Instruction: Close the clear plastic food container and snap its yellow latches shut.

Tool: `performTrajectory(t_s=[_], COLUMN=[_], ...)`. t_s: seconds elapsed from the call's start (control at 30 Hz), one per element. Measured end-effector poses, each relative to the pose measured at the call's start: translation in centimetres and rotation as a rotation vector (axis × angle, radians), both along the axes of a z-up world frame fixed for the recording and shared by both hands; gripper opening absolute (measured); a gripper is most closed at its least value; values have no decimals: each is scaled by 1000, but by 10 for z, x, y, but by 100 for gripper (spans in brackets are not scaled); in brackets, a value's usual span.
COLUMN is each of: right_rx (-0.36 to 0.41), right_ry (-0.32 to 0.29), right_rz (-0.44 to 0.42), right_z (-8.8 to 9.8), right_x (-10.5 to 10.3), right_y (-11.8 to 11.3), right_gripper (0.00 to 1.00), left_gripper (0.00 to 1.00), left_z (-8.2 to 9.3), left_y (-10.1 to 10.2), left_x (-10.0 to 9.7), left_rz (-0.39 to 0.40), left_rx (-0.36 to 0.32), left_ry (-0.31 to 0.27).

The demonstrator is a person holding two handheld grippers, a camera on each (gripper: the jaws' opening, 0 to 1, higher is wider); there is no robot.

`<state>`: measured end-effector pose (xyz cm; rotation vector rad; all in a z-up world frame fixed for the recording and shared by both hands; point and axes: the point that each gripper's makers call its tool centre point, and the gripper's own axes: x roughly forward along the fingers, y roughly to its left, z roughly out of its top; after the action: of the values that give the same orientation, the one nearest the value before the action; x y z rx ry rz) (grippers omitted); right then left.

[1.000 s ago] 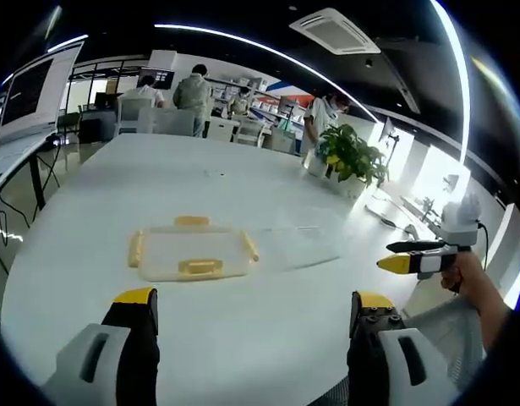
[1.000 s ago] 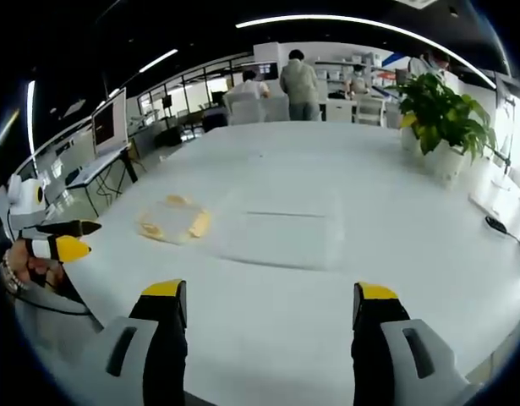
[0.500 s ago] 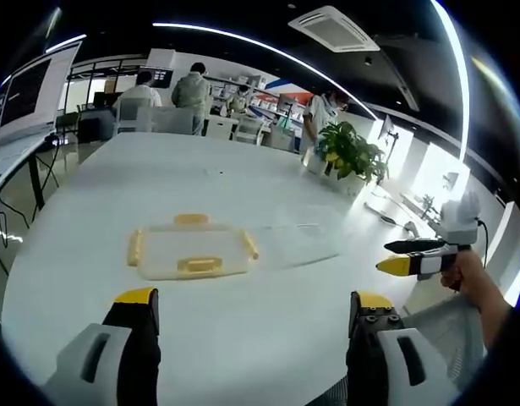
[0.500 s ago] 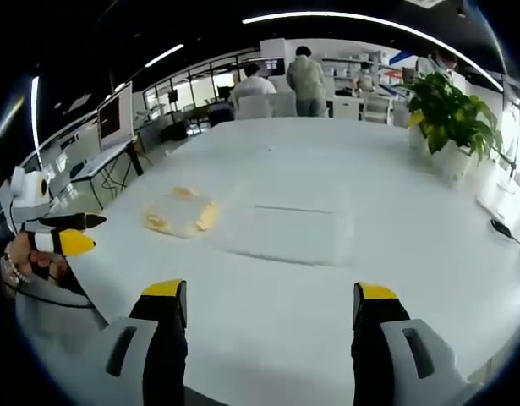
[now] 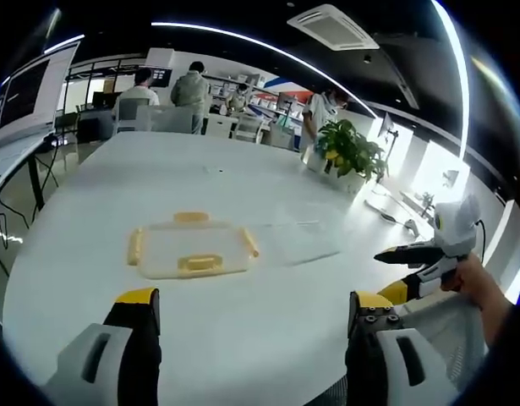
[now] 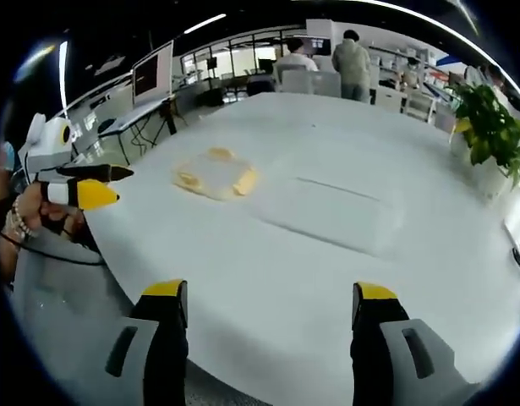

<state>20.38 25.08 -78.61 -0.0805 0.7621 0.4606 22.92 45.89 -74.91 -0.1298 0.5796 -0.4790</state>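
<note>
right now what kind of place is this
Probably an open-plan office or lab: a large white table, desks with a monitor along the side, a potted plant, and people standing at workstations in the back.

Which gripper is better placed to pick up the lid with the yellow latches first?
Left, probably. The lid lies straight ahead between the left gripper's open fingers, while it sits off to the left of the right gripper, beside the clear container base.

White table (image 5: 243, 330), clear container (image 5: 192, 251) with yellow latches (image 5: 200, 263), yellow-tipped black jaws.
</note>
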Motion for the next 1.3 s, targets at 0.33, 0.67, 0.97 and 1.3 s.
performTrajectory(t_s=[0.33, 0.67, 0.97, 1.3], right_rx=[12, 39, 63, 102], right_ry=[-6, 35, 81, 65], right_rz=[25, 106, 158, 130], right_z=[3, -4, -9, -3], right_x=[-2, -12, -20, -14], right_y=[8, 25, 38, 36], right_gripper=[77, 76, 77, 76], left_gripper=[88, 87, 87, 88], left_z=[-3, -8, -6, 2], left_y=[9, 14, 20, 28], left_x=[4, 5, 5, 11], left_rz=[41, 78, 98, 77], left_rx=[8, 21, 58, -25], left_ry=[8, 19, -2, 43])
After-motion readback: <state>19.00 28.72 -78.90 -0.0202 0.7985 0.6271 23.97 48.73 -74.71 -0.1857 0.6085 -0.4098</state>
